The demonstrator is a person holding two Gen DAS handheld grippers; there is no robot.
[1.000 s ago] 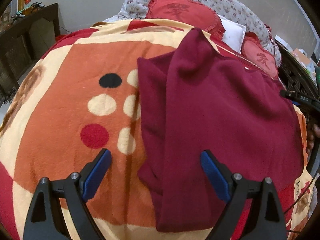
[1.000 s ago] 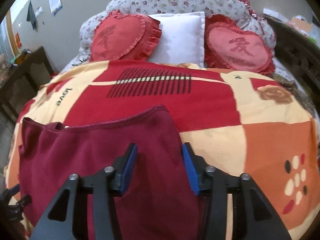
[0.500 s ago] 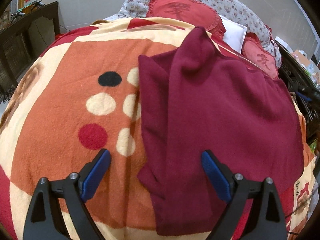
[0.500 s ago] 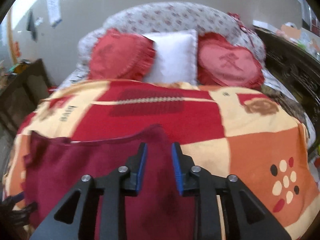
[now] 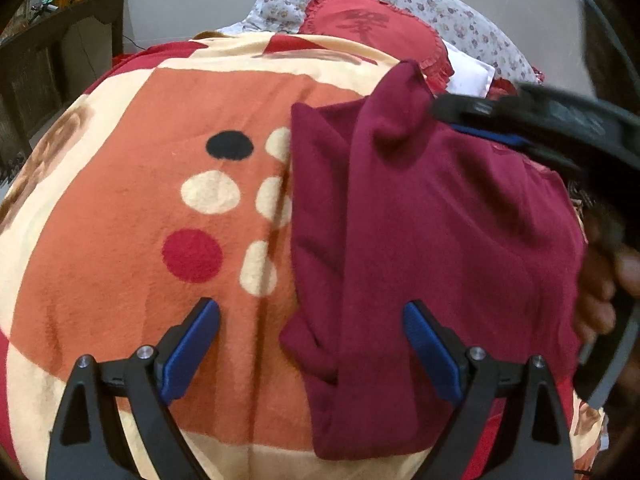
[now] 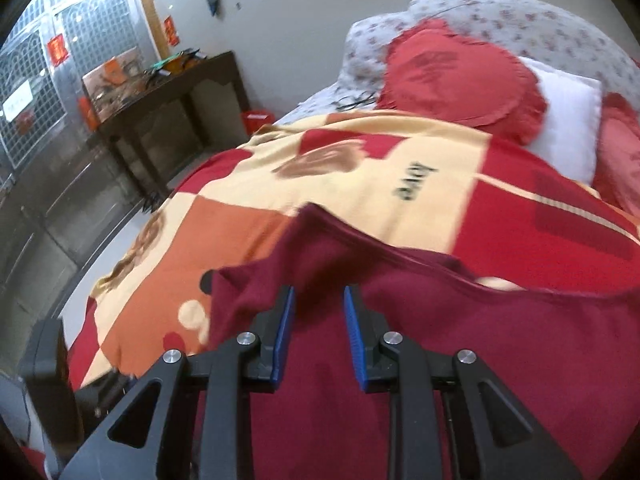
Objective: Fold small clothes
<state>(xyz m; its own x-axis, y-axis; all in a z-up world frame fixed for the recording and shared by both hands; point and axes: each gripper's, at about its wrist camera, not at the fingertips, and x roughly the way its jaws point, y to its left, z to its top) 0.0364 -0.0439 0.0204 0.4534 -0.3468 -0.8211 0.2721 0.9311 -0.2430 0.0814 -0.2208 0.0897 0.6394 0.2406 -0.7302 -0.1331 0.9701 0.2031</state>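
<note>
A maroon garment (image 5: 440, 216) lay on a patterned blanket (image 5: 132, 208) covering the bed, its left portion folded over in a long strip with a bunched edge beside the blanket's spotted orange panel. The left gripper (image 5: 312, 344) hovered low over the garment's near edge, its blue-padded fingers (image 5: 188, 348) wide apart, one over the blanket and the other over the cloth, holding nothing. The right gripper (image 6: 316, 332) reached across the garment from the far side, its fingers (image 6: 282, 332) drawn fairly close with a narrow gap between them; maroon cloth showed in that gap, but whether they gripped it could not be told. In the left view it appeared as a blurred dark bar at the garment's upper right. Red heart cushions (image 6: 460, 76) and a white pillow (image 6: 568, 116) sat at the headboard; a dark desk (image 6: 168, 92) stood beside the bed.
</note>
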